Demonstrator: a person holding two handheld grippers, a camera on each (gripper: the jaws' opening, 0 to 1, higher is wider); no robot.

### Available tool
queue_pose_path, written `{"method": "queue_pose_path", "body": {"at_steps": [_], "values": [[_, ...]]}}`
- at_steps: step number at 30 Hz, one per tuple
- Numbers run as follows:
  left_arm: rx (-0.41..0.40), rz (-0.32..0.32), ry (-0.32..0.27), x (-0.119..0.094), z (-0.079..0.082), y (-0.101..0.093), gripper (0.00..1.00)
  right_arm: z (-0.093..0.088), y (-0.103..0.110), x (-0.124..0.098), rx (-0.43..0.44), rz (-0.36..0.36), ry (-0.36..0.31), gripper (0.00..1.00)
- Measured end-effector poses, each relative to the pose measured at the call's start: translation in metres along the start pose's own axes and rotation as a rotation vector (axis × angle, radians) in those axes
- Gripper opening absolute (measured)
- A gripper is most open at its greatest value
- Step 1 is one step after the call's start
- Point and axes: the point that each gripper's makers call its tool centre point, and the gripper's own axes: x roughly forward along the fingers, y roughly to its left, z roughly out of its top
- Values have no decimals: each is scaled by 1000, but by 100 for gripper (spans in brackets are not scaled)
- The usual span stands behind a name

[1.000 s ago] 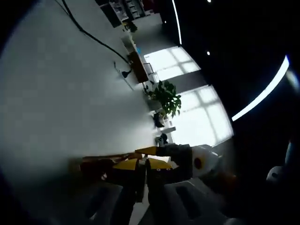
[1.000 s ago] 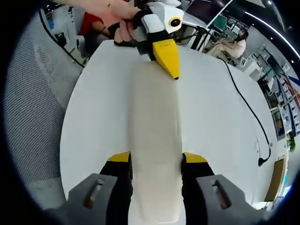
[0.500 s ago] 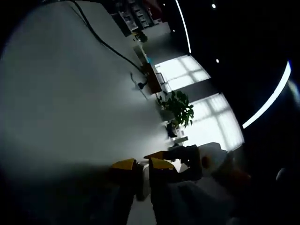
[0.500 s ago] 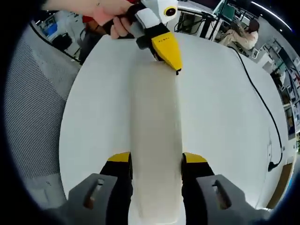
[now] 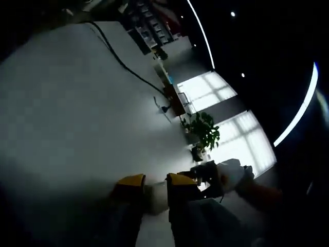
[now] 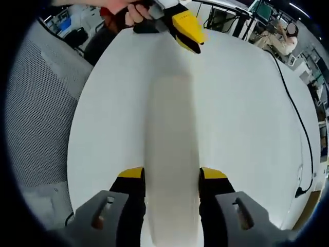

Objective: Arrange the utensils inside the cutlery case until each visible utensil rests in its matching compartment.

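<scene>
Gripping the pale cutlery case [image 6: 172,170] by its near end, your right claw [image 6: 172,177] pinches it flat on the white bench [image 6: 241,123]. Your left claw [image 6: 187,31], formerly at the far end, has lifted off; its jaws look nearly pressed together around something pale, unidentifiable.

White table [image 6: 241,118], bright windows [image 5: 226,110], potted plant [image 5: 201,131], dark ceiling [image 5: 267,46]
</scene>
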Motion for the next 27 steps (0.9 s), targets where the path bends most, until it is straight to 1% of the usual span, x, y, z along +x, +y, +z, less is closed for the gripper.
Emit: {"method": "queue_pose_path", "body": {"at_steps": [2,3,5,6,8,11,12,13,14,17,19,21,24,27], "values": [[9,24,32,-1,-11,5,20,1,0,0,-1,13,11,39],[24,26,40,-2,-15,5,20,2,0,0,-2,15,15,39],[55,42,88,-3,-28,8,21,1,-2,1,-14,15,25,39],[67,42,115,-3,-35,8,21,0,-2,2,-4,30,32,39],[86,51,134,-3,-42,8,21,-4,-4,3,6,37,40,39],[147,58,207,-6,-60,8,21,-3,-3,3,35,58,37,39],[174,59,248,-7,-70,8,21,-3,-3,3,43,67,39,39],[184,56,261,-7,-72,8,21,-4,-3,4,51,77,40,39],[215,44,308,-8,-83,6,21,-4,-2,4,59,86,43,39],[288,41,372,-8,-101,9,20,-4,-1,5,71,98,46,39],[326,40,411,-8,-112,7,20,-2,-1,4,87,107,39,39],[349,41,414,-6,-116,6,20,2,0,4,122,132,20,39],[337,35,422,-2,-120,6,19,0,-2,4,107,127,36,39],[356,40,426,-3,-120,6,19,-6,-2,5,88,135,63,39]]}}
